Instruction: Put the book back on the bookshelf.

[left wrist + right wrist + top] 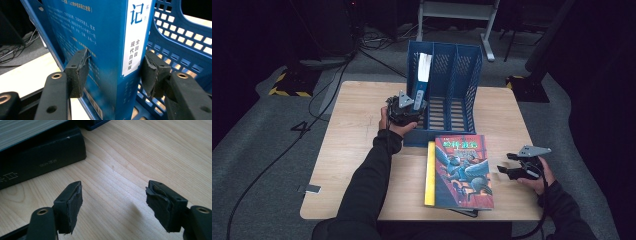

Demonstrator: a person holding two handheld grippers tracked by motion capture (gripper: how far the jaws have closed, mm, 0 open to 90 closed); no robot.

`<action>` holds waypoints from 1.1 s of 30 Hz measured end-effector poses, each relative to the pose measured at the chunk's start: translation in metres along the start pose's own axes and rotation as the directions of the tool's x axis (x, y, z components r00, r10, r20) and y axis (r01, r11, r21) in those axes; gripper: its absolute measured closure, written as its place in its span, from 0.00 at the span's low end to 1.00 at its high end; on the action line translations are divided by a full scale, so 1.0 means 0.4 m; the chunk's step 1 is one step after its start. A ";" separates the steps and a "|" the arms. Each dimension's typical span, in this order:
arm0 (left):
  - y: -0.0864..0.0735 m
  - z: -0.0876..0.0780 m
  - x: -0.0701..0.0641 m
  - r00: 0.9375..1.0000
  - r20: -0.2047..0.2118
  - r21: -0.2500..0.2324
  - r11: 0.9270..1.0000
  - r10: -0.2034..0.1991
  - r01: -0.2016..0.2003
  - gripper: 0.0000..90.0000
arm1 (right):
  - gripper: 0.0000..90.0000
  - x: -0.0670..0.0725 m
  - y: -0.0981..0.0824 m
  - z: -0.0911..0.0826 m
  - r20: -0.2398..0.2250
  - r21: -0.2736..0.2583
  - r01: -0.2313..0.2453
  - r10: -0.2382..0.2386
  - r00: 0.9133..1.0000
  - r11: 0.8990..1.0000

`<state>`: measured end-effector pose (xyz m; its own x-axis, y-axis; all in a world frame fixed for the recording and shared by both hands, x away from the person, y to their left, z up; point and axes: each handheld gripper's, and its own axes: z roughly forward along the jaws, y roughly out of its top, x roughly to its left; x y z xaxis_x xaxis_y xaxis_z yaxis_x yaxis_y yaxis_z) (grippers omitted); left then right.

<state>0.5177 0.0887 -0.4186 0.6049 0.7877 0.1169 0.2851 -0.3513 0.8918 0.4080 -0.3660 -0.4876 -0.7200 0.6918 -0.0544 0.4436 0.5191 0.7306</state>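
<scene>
A tall blue book [423, 70] with a white spine label stands upright in the left compartment of a blue slotted file rack [462, 75]. My left gripper [412, 106] is at the book's lower part. In the left gripper view its pads [79, 72] press on both sides of the blue book [107, 50], so the left gripper [115, 72] is shut on it. My right gripper [504, 167] hovers low over the table, open and holding nothing, just right of a book with a colourful cover [462, 167]. In the right gripper view the right gripper [113, 205] faces bare wood.
The colourful book lies on a dark book [42, 157] at the front of the wooden table [357, 130]. The rack's middle and right compartments hold nothing. Cables run over the grey floor to the left, and a desk frame [457, 10] stands behind.
</scene>
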 end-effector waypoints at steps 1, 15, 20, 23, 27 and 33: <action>0.002 0.000 0.002 1.000 -0.007 0.004 1.000 0.018 -0.018 0.50 | 0.32 0.001 0.000 0.000 0.000 0.000 0.000 0.000 1.000 1.000; -0.040 -0.028 0.001 1.000 -0.007 -0.008 1.000 -0.016 0.016 0.54 | 0.32 0.005 0.000 0.003 -0.004 0.011 0.008 -0.008 1.000 1.000; -0.043 -0.026 0.014 0.999 -0.030 -0.002 1.000 -0.023 0.023 0.54 | 0.32 0.006 0.000 0.007 -0.003 0.015 0.011 -0.011 1.000 1.000; -0.037 -0.014 0.016 0.998 -0.052 0.003 0.999 -0.034 0.035 0.54 | 0.32 0.008 0.001 0.007 -0.004 0.018 0.017 -0.017 1.000 1.000; -0.028 0.002 0.025 0.996 -0.065 -0.008 0.998 -0.062 0.062 0.55 | 0.32 0.009 0.002 0.005 -0.002 0.018 0.018 -0.018 1.000 1.000; -0.025 0.008 0.031 0.995 -0.069 -0.013 0.997 -0.078 0.078 0.55 | 0.32 0.004 -0.001 0.004 0.000 0.012 0.010 -0.010 1.000 1.000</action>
<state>0.5248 0.1003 -0.4274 0.5282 0.8457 0.0762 0.3215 -0.2822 0.9039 0.4076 -0.3644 -0.4892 -0.7243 0.6867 -0.0614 0.4431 0.5319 0.7216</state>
